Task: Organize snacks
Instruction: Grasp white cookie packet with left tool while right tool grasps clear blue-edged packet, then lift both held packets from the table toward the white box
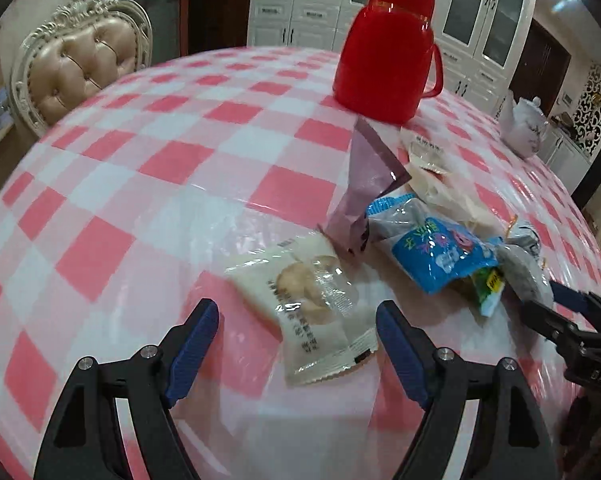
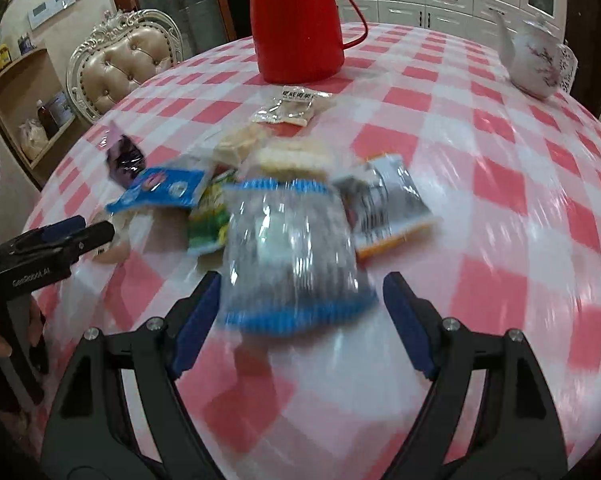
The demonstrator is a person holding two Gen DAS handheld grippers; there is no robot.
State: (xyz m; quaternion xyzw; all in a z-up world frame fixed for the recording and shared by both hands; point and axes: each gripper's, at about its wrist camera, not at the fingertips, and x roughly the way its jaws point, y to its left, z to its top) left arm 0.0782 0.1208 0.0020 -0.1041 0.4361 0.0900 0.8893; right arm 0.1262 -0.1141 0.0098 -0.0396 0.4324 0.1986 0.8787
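pink-checked worktop (image 1: 148, 168), snacks heaped. both hand-held grippers, left (image 1: 296, 320) and right (image 2: 300, 296), wide open, holding nothing. risk: slippery clear blue-edged packet (image 2: 292, 248) skids away under my right pads.

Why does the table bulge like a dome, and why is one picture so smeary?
Left wrist view: fisheye bends the checked table; the white cookie packet is fairly sharp. Right wrist view: motion blur smears the clear blue-edged packet; glare streaks the tablecloth.

home dining room | checked tablecloth (image 1: 148, 128) | tufted chair (image 1: 76, 68) | white cabinets (image 1: 300, 0)
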